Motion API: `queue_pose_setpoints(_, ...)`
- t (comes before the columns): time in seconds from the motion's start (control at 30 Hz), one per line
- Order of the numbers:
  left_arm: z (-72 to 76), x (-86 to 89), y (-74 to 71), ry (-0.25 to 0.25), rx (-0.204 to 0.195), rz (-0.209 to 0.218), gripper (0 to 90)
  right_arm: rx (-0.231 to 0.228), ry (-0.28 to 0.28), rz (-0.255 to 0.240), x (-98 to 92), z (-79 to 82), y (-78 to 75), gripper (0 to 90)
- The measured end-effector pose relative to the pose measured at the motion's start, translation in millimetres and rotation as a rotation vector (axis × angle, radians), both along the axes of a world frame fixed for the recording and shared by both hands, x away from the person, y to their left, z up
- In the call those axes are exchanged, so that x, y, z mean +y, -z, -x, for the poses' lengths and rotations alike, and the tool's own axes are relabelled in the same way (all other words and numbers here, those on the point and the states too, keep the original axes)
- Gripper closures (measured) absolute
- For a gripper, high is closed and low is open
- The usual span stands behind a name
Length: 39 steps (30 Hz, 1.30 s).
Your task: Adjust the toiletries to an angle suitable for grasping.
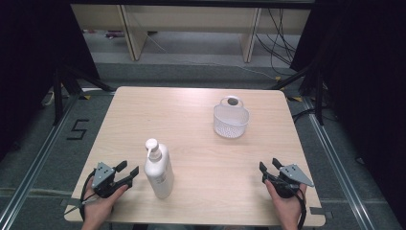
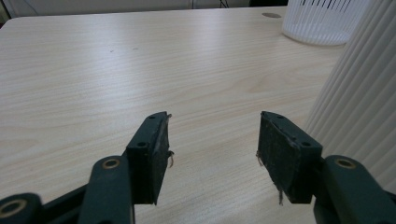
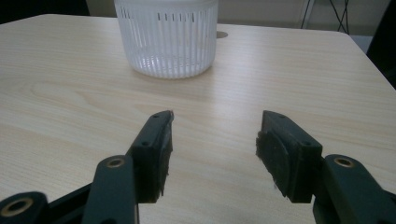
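Two hand-held grippers rest at the near edge of a light wooden table (image 1: 191, 115), largest thing in the scene, with rounded corners. On it, a white pump bottle (image 1: 158, 168) stands upright toward the near left, its ribbed side filling the right edge of the left gripper view. A white slotted basket (image 1: 231, 118) with a loop handle sits toward the far right, well apart from the bottle and straight ahead in the right gripper view. The left gripper (image 1: 128, 174) lies just beside the bottle without touching it, jaws spread wide with bare table between them. The right gripper (image 1: 269, 166) rests near the right corner, jaws likewise wide and holding nothing.
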State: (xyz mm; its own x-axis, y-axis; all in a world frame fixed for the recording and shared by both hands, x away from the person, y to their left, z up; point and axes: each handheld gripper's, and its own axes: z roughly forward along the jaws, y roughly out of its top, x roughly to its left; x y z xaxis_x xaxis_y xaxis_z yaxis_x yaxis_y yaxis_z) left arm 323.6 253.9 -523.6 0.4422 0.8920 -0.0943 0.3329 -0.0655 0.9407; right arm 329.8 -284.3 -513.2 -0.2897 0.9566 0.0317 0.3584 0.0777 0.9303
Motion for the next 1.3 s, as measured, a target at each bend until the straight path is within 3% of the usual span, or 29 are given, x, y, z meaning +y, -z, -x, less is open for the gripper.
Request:
queue_pose_setpoints(0.13,0.3,0.4,0.0,0.008,0.0,-0.006,49.0,0.006,-0.022,-0.026,0.0,0.7,-0.3,46.4)
queue_pose_setpoints(0.27,3.8,-0.2,-0.2,0.033,-0.018,-0.01,56.0,0.015,-0.018,0.02,1.8,0.0,-1.1,46.4)
queue_pose_setpoints(0.3,5.5,0.1,-0.7,0.031,-0.019,-0.019,58.1,0.011,-0.02,0.007,3.4,-0.7,0.0,46.5)
queue_pose_setpoints(0.37,5.3,0.3,-0.4,0.057,-0.022,-0.004,61.9,0.006,-0.018,0.04,3.1,-0.6,-0.5,46.5)
queue_pose_setpoints(0.4,7.5,0.5,-2.1,0.053,-0.009,0.007,62.2,0.003,-0.024,0.019,3.7,-0.7,-0.1,46.5)
queue_pose_setpoints(0.43,7.1,1.7,-4.1,0.072,-0.029,0.018,63.3,0.009,-0.024,0.037,2.5,-0.9,-0.4,46.4)
queue_pose_setpoints(0.5,10.1,2.0,-10.2,0.081,-0.043,0.031,67.9,0.027,-0.029,0.0,3.1,0.1,-0.7,45.8)
queue_pose_setpoints(0.53,11.9,2.2,-13.1,0.086,-0.045,0.035,70.4,0.006,-0.041,0.011,1.5,-1.5,-0.2,45.8)
queue_pose_setpoints(0.67,18.7,-0.9,-13.6,0.134,-0.052,0.026,77.7,0.017,-0.049,0.025,1.7,-1.1,-0.9,45.8)
queue_pose_setpoints(0.77,25.2,-3.0,-11.4,0.143,-0.029,0.017,82.5,0.029,-0.05,0.022,2.7,-1.4,-0.6,45.6)
queue_pose_setpoints(0.8,22.9,-3.1,-11.4,0.171,-0.062,0.018,84.5,0.031,-0.048,0.019,2.7,-1.4,-0.8,45.6)
queue_pose_setpoints(0.83,26.5,-3.5,-12.7,0.153,-0.041,0.034,86.2,0.022,-0.047,0.016,2.9,-2.1,-0.1,45.6)
queue_pose_setpoints(0.87,26.4,-3.0,-15.2,0.167,-0.049,0.025,88.1,0.034,-0.035,-0.002,4.5,-0.9,-0.4,45.6)
queue_pose_setpoints(0.9,25.5,-3.5,-16.9,0.192,-0.075,0.029,89.1,0.011,-0.045,0.028,2.3,-2.6,-0.3,45.6)
queue_pose_setpoints(0.97,27.5,-7.6,-20.9,0.221,-0.102,0.037,89.5,0.01,-0.044,0.028,2.4,-2.5,-0.3,45.6)
queue_pose_setpoints(1.0,30.2,-9.4,-23.4,0.228,-0.099,0.025,89.5,0.041,-0.03,-0.009,5.2,-0.1,-0.5,45.6)
queue_pose_setpoints(1.03,29.7,-11.0,-25.3,0.256,-0.124,0.014,89.5,0.038,-0.028,-0.004,5.0,-0.1,-0.5,45.5)
queue_pose_setpoints(1.1,32.9,-15.2,-28.2,0.274,-0.124,0.019,89.6,0.043,-0.031,0.002,4.7,0.3,-0.8,45.5)
queue_pose_setpoints(1.13,34.0,-15.9,-30.2,0.279,-0.125,-0.004,89.6,0.031,-0.047,0.02,3.0,-1.2,-0.8,45.5)
queue_pose_setpoints(1.27,33.9,-20.4,-25.9,0.285,-0.12,0.021,89.5,0.015,-0.035,0.017,5.0,-1.5,0.2,45.4)
queue_pose_setpoints(1.3,33.7,-20.3,-25.0,0.285,-0.117,0.013,89.5,0.004,-0.046,0.038,3.3,-2.6,-0.1,45.3)
